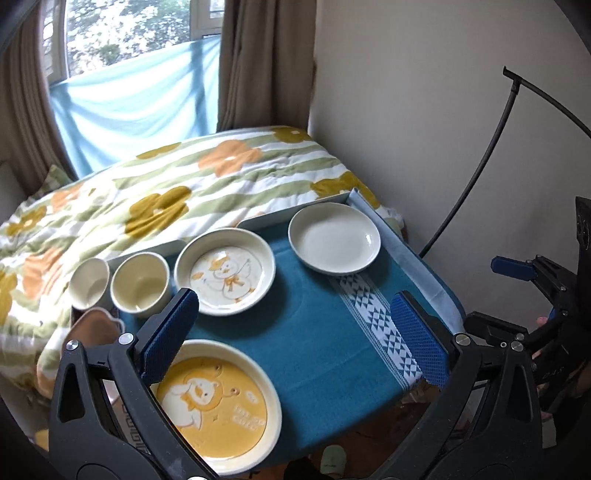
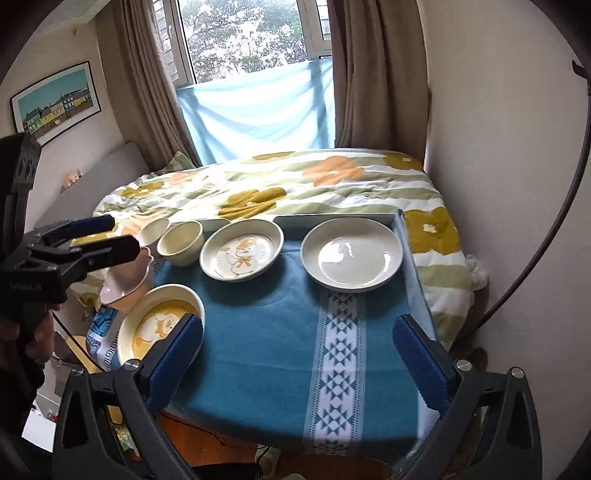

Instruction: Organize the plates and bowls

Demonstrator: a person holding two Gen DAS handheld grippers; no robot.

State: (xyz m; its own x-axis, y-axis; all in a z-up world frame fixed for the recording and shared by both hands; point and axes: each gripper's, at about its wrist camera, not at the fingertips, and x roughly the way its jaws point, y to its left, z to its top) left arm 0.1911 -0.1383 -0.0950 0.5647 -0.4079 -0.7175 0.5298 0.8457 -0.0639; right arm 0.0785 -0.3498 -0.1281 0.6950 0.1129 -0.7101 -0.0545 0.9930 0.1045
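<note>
While both hand-held grippers hang above the near edge of the table, nothing sits between their blue pads. The left hand-held gripper has its jaws spread wide apart and empty, with the teal cloth showing in the gap. The right hand-held gripper is likewise wide apart and empty over the cloth's white patterned stripe.

Five dishes and a pink piece sit on the cloth. At the near left corner lies the yellow plate with a cartoon figure; in the left wrist view the left pad overlaps its rim. Along the far edge, from left to right, stand a small cup, a cream bowl just beside it, a duck plate with an orange drawing, and a plain white plate near the far right corner. The duck plate and the plain white plate lie apart from each other. A pink heart-shaped dish sits at the left edge between the cream bowl and the yellow plate.

Behind the table is a bed with a flowered quilt, then curtains and a window.
</note>
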